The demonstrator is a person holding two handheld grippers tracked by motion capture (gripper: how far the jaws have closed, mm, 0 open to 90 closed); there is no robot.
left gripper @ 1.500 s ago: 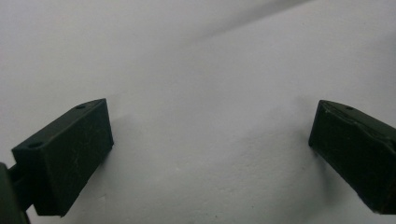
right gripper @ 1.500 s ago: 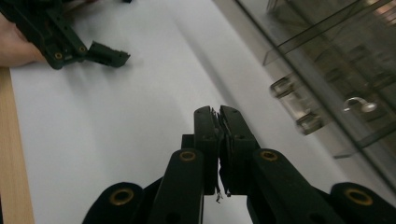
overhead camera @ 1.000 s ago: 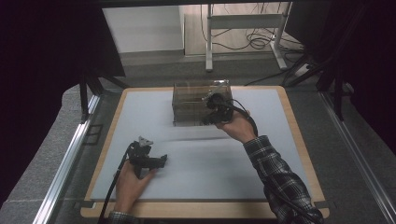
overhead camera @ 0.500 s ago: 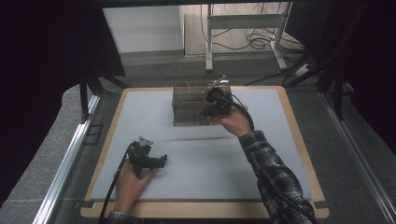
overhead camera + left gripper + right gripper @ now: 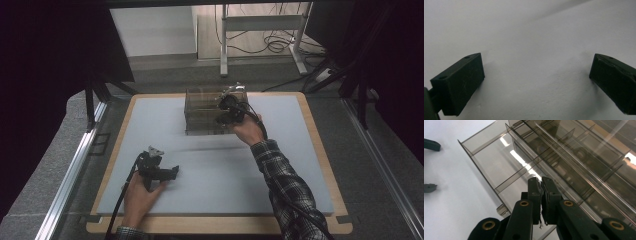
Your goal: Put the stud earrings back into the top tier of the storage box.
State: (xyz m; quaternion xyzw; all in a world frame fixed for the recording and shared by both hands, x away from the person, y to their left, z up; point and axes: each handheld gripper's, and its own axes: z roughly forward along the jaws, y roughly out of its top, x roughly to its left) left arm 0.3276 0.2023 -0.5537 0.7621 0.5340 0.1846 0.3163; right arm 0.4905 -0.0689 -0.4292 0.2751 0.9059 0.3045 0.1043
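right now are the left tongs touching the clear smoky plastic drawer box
Apart. The high view shows the left tongs in the hand near the table's front edge, with a wide stretch of bare white tabletop between them and the clear smoky plastic drawer box.

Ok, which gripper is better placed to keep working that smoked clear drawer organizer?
Right. The right gripper is shut, its tips at the organizer's pulled-out divided drawer. The left gripper rests open on the grey mat nearer the person, apart from the organizer.
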